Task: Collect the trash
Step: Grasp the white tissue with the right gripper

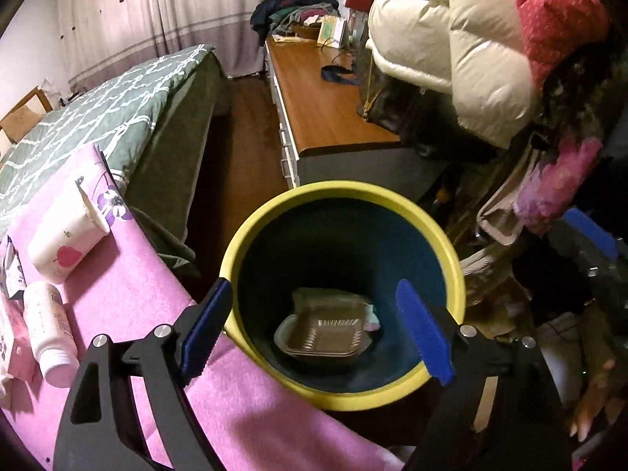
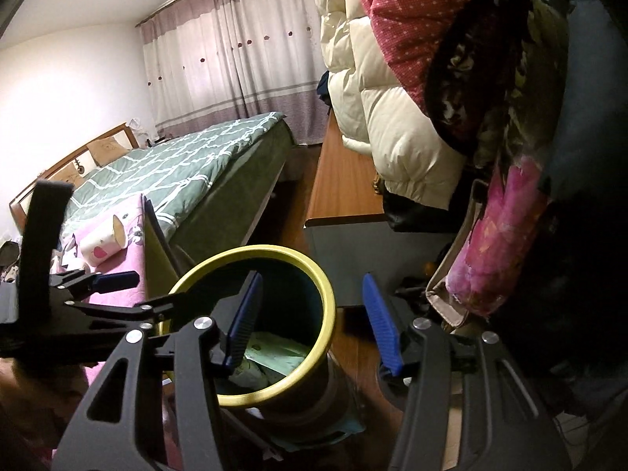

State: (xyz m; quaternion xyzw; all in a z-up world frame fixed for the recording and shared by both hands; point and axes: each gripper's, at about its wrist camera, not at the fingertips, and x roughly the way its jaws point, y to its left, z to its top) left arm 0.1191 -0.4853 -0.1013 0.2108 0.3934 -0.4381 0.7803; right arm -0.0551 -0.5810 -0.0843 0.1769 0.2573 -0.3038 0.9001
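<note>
Left tongs (image 1: 318,333) stand wide apart above the mouth of the bin (image 1: 251,235), nothing between the blue pads (image 1: 422,331). The bin has a yellow rim and dark blue inner wall and stands on the floor just beside the near corner of the pink cloth (image 1: 129,286). At its bottom lies a clear plastic tray (image 1: 324,337), with pale green and white wrapping (image 1: 333,298) behind and partly under it. Right tongs (image 2: 310,322) are held partly apart and empty, the left pad over the bin's rim and the right pad over bare wooden floor (image 2: 365,357) to the right of the bin; whether either pad touches the rim cannot be told. In the right wrist view the left tongs reach in from the left edge over the bin. On the pink cloth, left of the bin, a white bottle (image 1: 47,329) lies on its side near the edge of view, and farther along a paper cup (image 1: 68,243) with a pink heart mark also lies on its side. Beyond the cloth is a bed with a green patterned cover (image 1: 102,117). Right of the bed, across a strip of floor, a wooden counter (image 1: 318,106) carries a dark strap and, at its far end, piled clothing. A cream padded coat (image 1: 451,35) and red dotted garment (image 1: 557,11) hang at right. Curtains (image 1: 157,11) close the far wall.
</note>
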